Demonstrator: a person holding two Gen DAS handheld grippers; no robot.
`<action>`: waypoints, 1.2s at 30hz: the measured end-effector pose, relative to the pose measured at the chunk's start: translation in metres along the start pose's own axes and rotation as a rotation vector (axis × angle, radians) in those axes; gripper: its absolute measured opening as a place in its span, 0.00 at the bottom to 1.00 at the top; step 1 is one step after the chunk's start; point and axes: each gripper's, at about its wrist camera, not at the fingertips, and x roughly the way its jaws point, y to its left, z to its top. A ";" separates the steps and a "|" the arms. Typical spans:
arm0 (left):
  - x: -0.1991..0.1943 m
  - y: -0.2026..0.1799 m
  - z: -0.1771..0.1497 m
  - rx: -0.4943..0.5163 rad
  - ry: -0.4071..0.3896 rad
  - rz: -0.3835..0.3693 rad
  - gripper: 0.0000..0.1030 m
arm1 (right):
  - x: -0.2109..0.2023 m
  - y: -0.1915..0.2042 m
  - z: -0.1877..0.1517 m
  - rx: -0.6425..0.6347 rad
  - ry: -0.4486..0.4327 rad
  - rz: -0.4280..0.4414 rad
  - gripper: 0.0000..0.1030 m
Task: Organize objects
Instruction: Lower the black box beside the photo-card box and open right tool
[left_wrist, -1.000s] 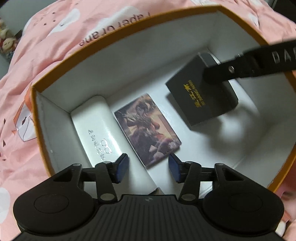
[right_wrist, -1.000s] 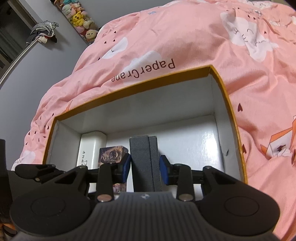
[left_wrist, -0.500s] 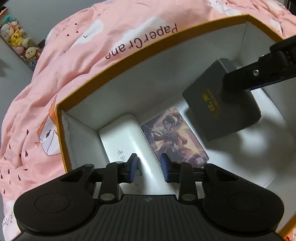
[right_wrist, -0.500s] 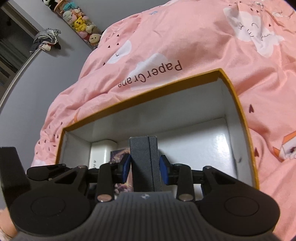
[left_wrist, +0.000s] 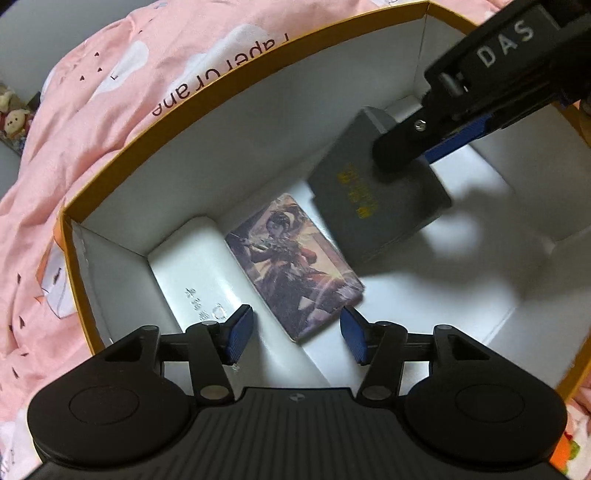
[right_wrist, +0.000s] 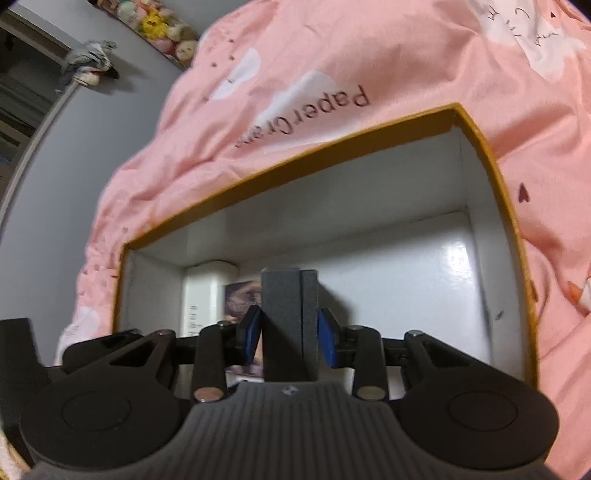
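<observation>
The left gripper (left_wrist: 297, 336) hangs over the big box (left_wrist: 258, 66), pointing down into it. Its 2 blue fingers (left_wrist: 240, 334) are opening, and nothing is between them. Just past the fingers, 2 things lie flat on the white floor of the box. 1 is a picture card box (left_wrist: 291, 266) with a drawn fighter on it. Right beside it, by the left wall, lies a white case (left_wrist: 192, 269) with small writing on top.

The right gripper (right_wrist: 290, 334) has its fingers (right_wrist: 253, 332) closed on a dark gray box (left_wrist: 373, 203) with gold writing. It holds it up above the floor, tilted, to the right of the picture card box. I cannot tell if the 2 boxes touch.

The big box has white walls and an orange rim. It sits on a bed with a pink blanket (right_wrist: 388, 55) that has white clouds and the words "Paper Crane". Far back by the gray wall is a row of soft toys (right_wrist: 162, 22).
</observation>
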 end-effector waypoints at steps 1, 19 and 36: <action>0.002 -0.001 0.001 0.008 0.007 0.015 0.63 | 0.001 -0.002 0.001 -0.001 0.000 -0.024 0.36; 0.015 0.012 0.011 -0.094 -0.050 0.059 0.60 | 0.011 0.026 -0.021 -0.457 0.074 -0.177 0.47; -0.041 0.010 -0.032 -0.364 -0.232 -0.033 0.52 | 0.037 0.061 -0.037 -0.987 0.141 -0.310 0.37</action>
